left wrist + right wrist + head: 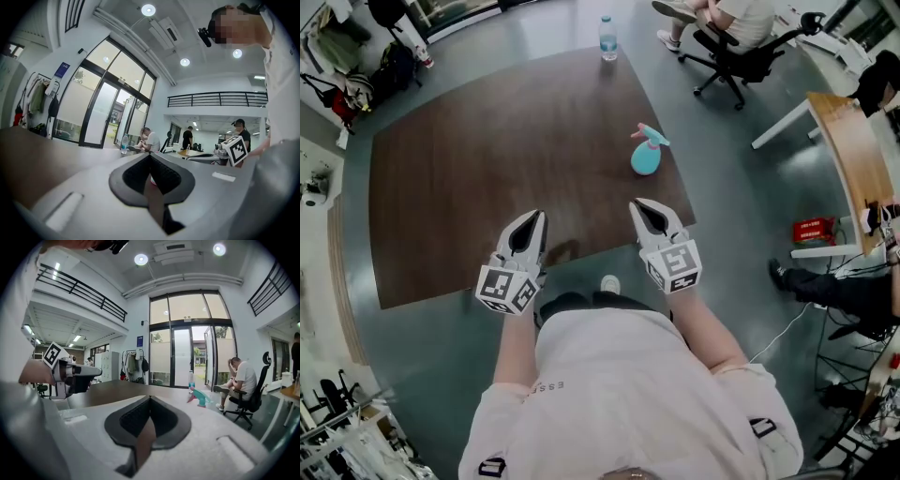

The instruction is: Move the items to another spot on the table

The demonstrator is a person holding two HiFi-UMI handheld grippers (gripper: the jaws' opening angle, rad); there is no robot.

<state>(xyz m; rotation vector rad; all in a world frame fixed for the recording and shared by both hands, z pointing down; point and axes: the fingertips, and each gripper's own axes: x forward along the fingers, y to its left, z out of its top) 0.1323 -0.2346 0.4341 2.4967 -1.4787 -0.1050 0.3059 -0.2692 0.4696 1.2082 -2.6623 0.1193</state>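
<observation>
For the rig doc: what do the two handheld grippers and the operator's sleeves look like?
Left gripper and right gripper: pale grey tapered shells, black ribbed pads inside, a cube of black-and-white square markers at the back. Operator wears a white short-sleeved T-shirt.

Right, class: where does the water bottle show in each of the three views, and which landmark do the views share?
Head view: water bottle at top centre, on the far edge of the table.
Left gripper view: water bottle left of centre, above the jaws.
Right gripper view: water bottle right of centre, behind the spray bottle.
Shared landmark: the seated person, just right of the bottle in every view.
</observation>
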